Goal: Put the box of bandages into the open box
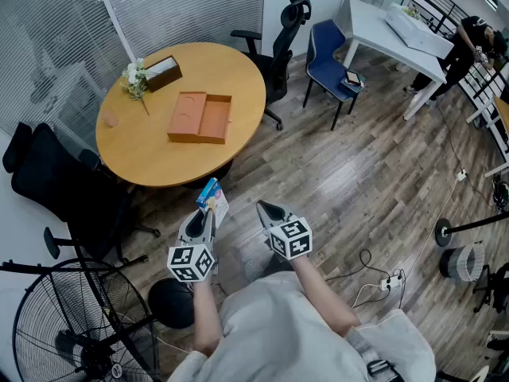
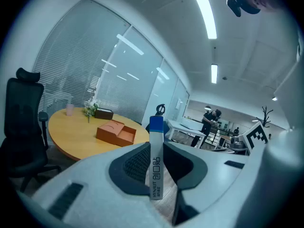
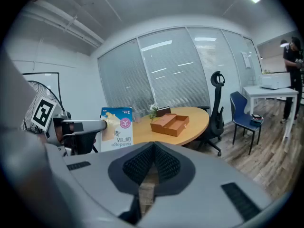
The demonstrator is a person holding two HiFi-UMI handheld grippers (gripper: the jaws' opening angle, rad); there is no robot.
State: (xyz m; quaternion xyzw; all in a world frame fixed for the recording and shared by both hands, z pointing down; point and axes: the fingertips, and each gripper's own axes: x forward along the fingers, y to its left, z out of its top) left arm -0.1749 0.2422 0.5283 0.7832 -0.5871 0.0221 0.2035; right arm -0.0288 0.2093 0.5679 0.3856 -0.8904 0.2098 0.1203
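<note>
The bandage box (image 1: 213, 196), white and blue, is clamped upright in my left gripper (image 1: 208, 211) above the wooden floor, just short of the table's near edge. In the left gripper view the bandage box (image 2: 156, 160) stands edge-on with both pads pressed against it. An open orange box (image 1: 200, 118) lies on the round wooden table (image 1: 151, 157), ahead of both grippers; the same orange box (image 2: 115, 133) is ahead and to the left past the left jaws. My right gripper (image 1: 266, 211) hovers beside the left one, shut and holding nothing. In the right gripper view the bandage box (image 3: 117, 128) is at the left.
On the table's far side are a dark tissue box (image 1: 165, 72), a small flower bunch (image 1: 135, 78) and a pink cup (image 1: 110, 119). Black office chairs (image 1: 48, 173) ring the table. A floor fan (image 1: 71, 325) stands at my lower left. A blue chair (image 1: 330, 58) and white table (image 1: 382, 26) are far right.
</note>
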